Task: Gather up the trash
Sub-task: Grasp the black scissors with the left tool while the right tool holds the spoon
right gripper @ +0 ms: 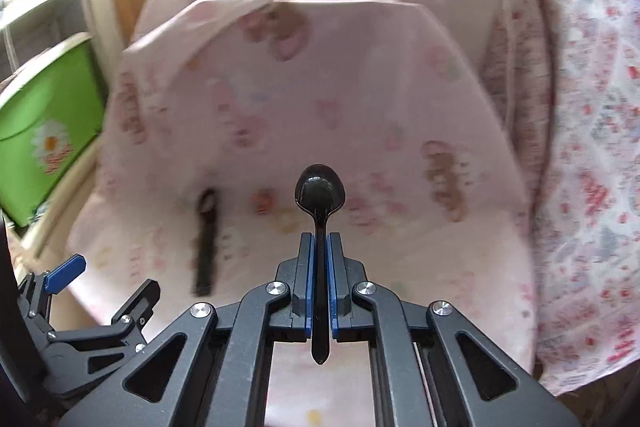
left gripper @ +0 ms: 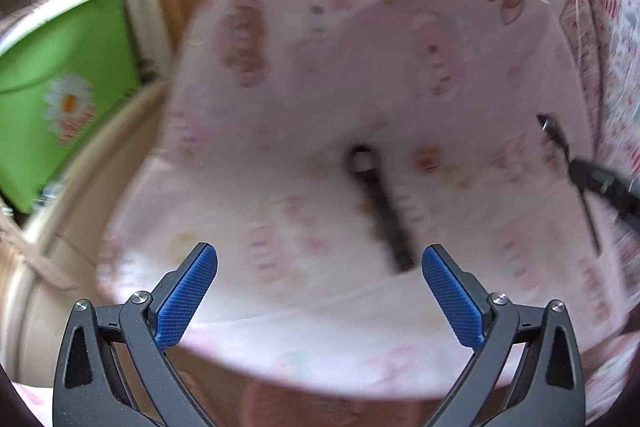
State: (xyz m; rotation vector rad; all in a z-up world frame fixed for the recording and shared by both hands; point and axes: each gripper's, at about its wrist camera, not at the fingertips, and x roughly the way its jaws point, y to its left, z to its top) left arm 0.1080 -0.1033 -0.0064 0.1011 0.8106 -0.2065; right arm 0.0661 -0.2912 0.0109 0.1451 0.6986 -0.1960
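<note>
Right gripper [right gripper: 319,247]: jaws closed tight on the handle of a black plastic spoon [right gripper: 320,189], bowl pointing forward and held clear above the bedding. This grip is plain only from the right wrist view; the left wrist view shows merely a dark edge of that gripper [left gripper: 600,183] at far right, with the spoon seen thin and edge-on.

Left gripper [left gripper: 319,259]: jaws spread wide, blue pads well apart, holding nothing. The right wrist view confirms it at lower left [right gripper: 100,287], open.

A second black utensil [left gripper: 380,207] lies flat on the sheet, just ahead of the open left jaws and slightly right of centre. It also appears in the right wrist view [right gripper: 206,239], left of the held spoon. Both views blur it; its exact type cannot be told.

Surface: a pink sheet [right gripper: 280,87] printed with small bears, with a loose fold raised behind. A floral quilt [right gripper: 592,147] lies along its right side.

Room: a green bin [left gripper: 60,87] with a daisy print stands to the left of the bed, white shelving [right gripper: 48,7] behind it.
</note>
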